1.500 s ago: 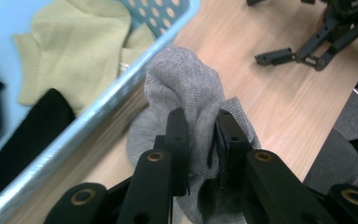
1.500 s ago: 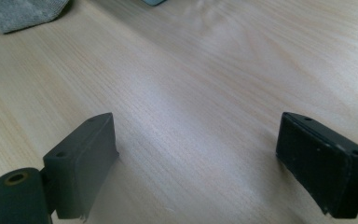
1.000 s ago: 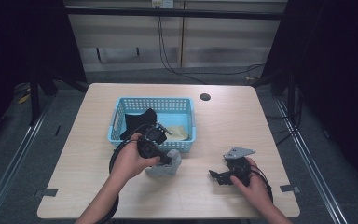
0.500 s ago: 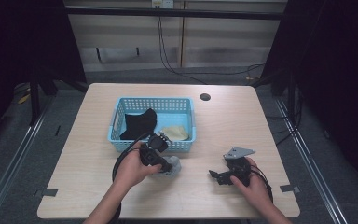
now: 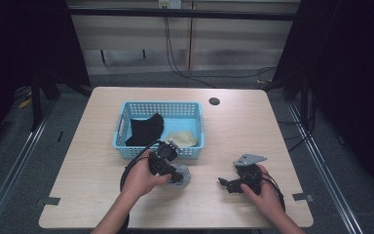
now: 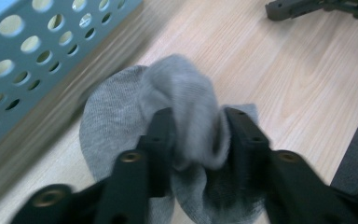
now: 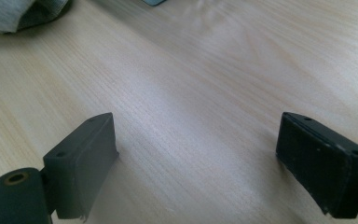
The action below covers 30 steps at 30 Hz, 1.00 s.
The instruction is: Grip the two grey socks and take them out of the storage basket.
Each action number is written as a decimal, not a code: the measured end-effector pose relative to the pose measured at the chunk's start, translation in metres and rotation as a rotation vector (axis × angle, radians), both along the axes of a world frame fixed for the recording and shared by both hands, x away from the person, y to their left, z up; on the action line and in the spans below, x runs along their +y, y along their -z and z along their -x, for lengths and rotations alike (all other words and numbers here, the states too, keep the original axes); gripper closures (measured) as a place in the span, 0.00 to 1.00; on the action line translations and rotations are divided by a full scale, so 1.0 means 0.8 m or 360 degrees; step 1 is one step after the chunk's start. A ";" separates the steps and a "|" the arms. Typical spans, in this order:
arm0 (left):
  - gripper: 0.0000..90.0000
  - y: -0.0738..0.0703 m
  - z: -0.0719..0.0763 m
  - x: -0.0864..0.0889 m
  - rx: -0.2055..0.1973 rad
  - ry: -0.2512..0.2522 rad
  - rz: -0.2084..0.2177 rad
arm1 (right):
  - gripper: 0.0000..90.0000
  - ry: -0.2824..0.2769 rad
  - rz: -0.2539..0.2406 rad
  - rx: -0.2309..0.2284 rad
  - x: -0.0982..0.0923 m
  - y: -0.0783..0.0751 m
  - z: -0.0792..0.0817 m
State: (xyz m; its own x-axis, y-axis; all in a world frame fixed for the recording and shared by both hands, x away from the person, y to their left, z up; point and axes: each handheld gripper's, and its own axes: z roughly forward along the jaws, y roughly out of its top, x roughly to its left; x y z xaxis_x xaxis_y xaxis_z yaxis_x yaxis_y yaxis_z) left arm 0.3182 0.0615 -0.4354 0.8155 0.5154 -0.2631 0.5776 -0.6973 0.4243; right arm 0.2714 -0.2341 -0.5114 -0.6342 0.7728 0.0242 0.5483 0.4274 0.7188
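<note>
Left gripper [image 6: 193,140] has just been opening, grey sock [image 6: 177,98] loosely between its jaws on the table [image 5: 253,126]; widen fully, then lift straight up.

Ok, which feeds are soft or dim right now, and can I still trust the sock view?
Left gripper view: grey sock sharp enough, blue basket streaked by motion blur. Right gripper view: table grain crisp nearby, softer toward the top. High view: tabletop evenly lit, surroundings dark.
</note>
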 end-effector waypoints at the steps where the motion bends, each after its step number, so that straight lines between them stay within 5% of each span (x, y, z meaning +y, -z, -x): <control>1: 0.63 0.001 0.000 0.000 0.0010 -0.0003 -0.0001 | 0.13 0.0000 0.0000 0.0000 0.000 0.000 0.000; 13: 0.40 -0.007 -0.001 0.004 -0.0026 -0.0024 -0.0024 | 0.13 0.0000 0.0000 0.0000 0.000 0.000 0.000; 30: 0.36 -0.016 0.000 0.051 -0.0045 -0.0096 -0.0018 | 0.13 0.0001 -0.0001 0.0001 0.000 0.000 0.000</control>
State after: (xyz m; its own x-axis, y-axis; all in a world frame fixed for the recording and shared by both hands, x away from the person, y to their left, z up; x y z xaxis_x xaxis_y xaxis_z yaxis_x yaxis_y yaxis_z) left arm 0.3181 0.1023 -0.4223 0.7901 0.5665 -0.2343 0.6065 -0.6667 0.4333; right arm 0.2714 -0.2341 -0.5114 -0.6339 0.7730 0.0249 0.5488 0.4269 0.7187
